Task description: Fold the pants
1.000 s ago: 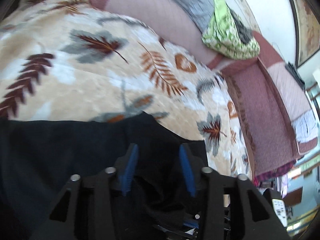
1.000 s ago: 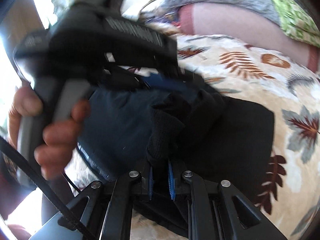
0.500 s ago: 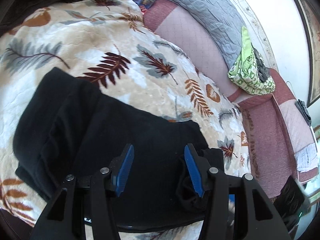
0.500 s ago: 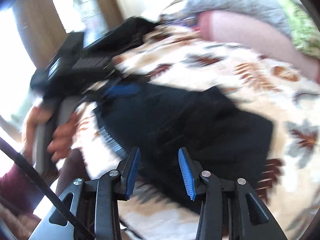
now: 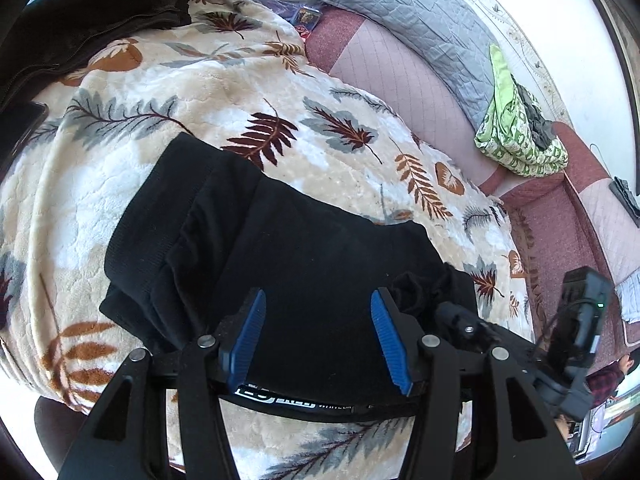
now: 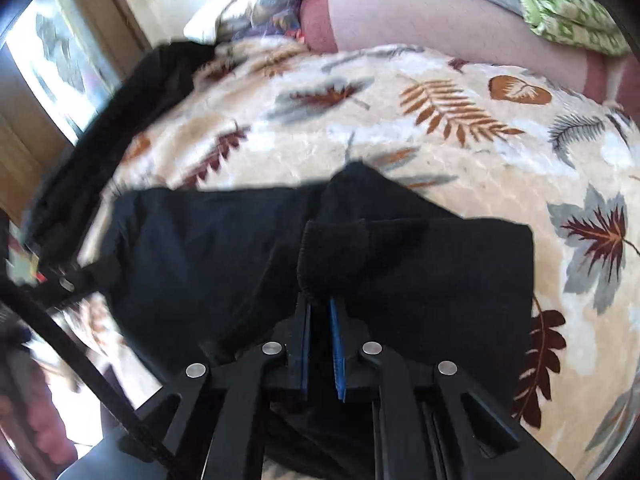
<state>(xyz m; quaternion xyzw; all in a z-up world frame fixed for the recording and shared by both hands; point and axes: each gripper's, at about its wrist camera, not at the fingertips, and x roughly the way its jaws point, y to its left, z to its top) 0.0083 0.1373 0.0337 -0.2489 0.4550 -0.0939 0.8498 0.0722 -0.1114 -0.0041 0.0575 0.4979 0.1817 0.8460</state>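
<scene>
**What your two wrist views are not showing you**

Your left gripper point(image 5: 318, 334) is covering the near edge of the black pants point(image 5: 280, 248), so the white lettering on the waistband point(image 5: 296, 400) is showing only in part and is not reading clearly. The dark garment point(image 5: 88, 12) at the top left is running out of the picture. In the right wrist view your right gripper point(image 6: 320, 344) is closing on a raised fold of the pants point(image 6: 400, 264), and how deep the fabric is sitting between the pads is hidden. The left side there is smearing with motion blur.
</scene>
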